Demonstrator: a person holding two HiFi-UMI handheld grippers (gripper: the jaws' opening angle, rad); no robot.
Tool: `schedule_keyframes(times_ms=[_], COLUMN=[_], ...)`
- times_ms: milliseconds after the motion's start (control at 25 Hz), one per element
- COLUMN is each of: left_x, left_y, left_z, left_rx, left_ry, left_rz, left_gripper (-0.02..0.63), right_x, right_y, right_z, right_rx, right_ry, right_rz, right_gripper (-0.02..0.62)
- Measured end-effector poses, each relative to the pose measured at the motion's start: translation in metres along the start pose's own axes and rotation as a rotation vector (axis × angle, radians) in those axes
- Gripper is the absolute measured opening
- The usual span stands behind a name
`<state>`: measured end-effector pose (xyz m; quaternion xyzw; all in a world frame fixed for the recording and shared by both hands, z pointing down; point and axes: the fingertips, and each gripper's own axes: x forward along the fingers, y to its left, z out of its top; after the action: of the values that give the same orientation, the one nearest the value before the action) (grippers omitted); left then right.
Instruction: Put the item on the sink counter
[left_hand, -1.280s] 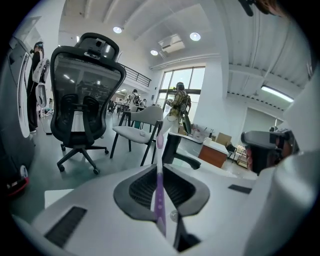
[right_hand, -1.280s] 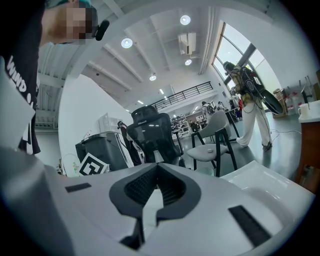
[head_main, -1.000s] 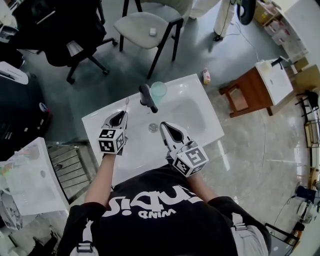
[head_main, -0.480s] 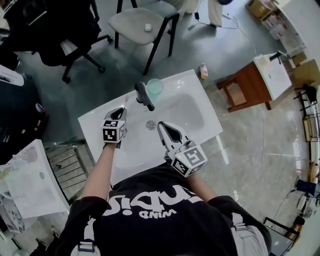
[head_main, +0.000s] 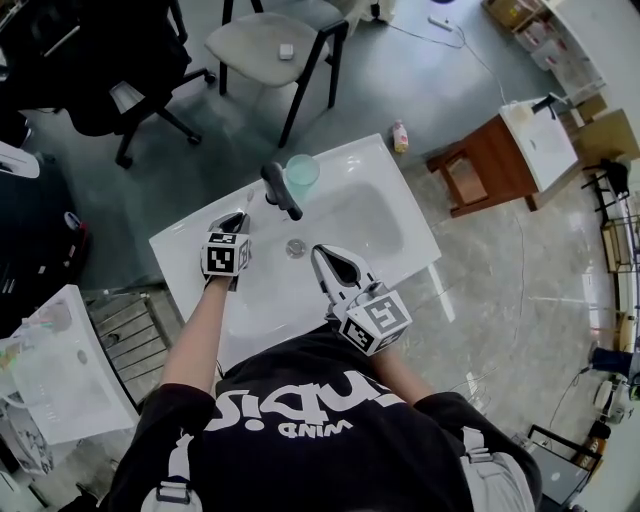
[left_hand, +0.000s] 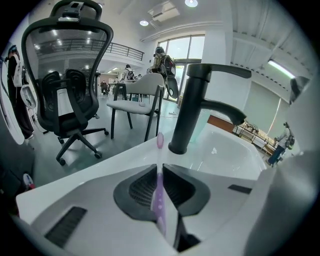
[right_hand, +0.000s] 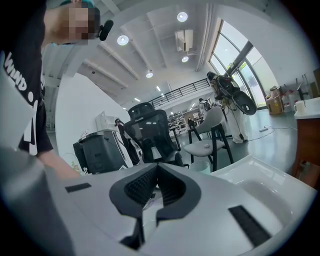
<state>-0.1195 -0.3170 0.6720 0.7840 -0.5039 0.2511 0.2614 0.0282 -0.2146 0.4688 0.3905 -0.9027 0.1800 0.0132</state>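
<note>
Nearest the person, the right gripper (right_hand: 157, 169) hovers over the front of the white ceramic sink counter (head_main: 175, 250) with its jaws drawn together and nothing between them. Further in, the left gripper (left_hand: 160, 169) has its jaws pressed together on a slim lilac plastic toothbrush (left_hand: 159, 197), which sticks out forward over the counter's left side; its rounded tip ends just short of the base of the matte black metal faucet (left_hand: 192, 107). Whether the tip touches the counter cannot be told, and its bristles cannot be made out. A translucent pale green plastic cup (head_main: 302, 172) stands just behind the faucet, largely hidden by it in the left gripper view. Beyond the counter are a grey seated chair with black legs (head_main: 270, 40) and a black mesh office chair (left_hand: 70, 97).
</note>
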Motion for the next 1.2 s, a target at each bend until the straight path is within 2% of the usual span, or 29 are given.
schedule_keyframes(times_ms=[560,1200], left_x=[0.015,0.019], left_y=[-0.004,-0.002], left_z=[0.004,-0.001], left_rx=[0.054,0.099], left_ry=[0.034,0.075], left_rz=[-0.014,0.021], left_gripper=[0.051,0.052], right_x=[-0.004,-0.003], right_y=[-0.003,-0.004], right_z=[-0.002,-0.006], right_rx=[0.01,0.012], right_ry=[0.002,0.013], right_rz=[-0.022,-0.015], right_gripper=[0.017,0.017])
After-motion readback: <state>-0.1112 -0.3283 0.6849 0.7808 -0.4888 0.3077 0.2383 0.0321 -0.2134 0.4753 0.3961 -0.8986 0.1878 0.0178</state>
